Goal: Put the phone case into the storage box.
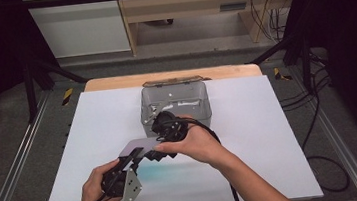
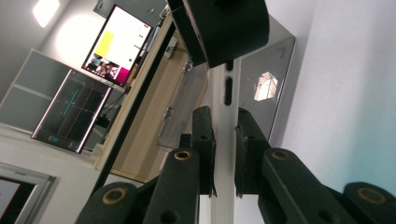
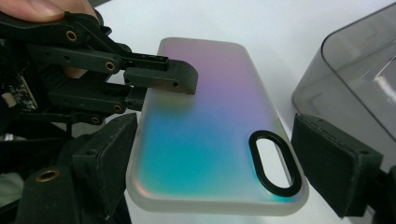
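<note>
A phone in a frosted iridescent case [image 1: 138, 146] hangs over the white table, just in front of a clear box. My left gripper [image 1: 131, 158] comes from the lower left and is shut on one long edge of it. In the left gripper view the pads [image 2: 205, 149] pinch the thin pale edge of the phone [image 2: 266, 93]. My right gripper [image 1: 159, 150] reaches down from above with its jaws on either side of the case [image 3: 205, 121]. A narrow gap shows at its right pad [image 3: 327, 168]. The left gripper [image 3: 149, 91] clamps the case's far left edge there.
A clear grey plastic box [image 1: 202, 103] with small parts inside stands at the table's middle back, close to the right gripper. The white tabletop [image 1: 272, 146] spreads to both sides. Metal frame rails and cables run along the floor beside the table.
</note>
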Motion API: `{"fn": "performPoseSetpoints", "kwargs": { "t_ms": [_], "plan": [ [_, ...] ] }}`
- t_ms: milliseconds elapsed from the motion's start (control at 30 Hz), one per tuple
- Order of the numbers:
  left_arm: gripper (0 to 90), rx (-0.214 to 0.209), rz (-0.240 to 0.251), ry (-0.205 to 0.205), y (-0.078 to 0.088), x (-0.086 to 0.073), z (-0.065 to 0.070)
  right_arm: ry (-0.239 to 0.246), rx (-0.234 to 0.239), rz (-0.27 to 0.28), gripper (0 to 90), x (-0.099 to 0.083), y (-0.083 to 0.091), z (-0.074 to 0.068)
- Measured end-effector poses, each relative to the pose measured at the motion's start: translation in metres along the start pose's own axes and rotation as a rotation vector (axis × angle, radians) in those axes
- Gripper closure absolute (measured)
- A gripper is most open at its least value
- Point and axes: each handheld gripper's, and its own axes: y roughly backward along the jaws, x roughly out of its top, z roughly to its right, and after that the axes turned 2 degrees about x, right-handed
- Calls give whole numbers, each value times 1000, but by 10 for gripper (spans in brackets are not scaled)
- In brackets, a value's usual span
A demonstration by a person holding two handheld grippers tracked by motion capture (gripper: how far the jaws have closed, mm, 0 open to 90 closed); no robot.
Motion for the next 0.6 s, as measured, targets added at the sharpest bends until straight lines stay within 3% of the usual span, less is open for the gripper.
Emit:
{"fn": "performPoseSetpoints", "kwargs": {
  "t_ms": [367, 600],
  "plan": [
    [808, 5, -38, 88, 3, -8, -11, 93, -103, 197, 77, -16, 22, -9],
    [807, 22, -62, 139, 4, -14, -19, 124, -186, 283, 68, -38, 30, -4]
  ]
}}
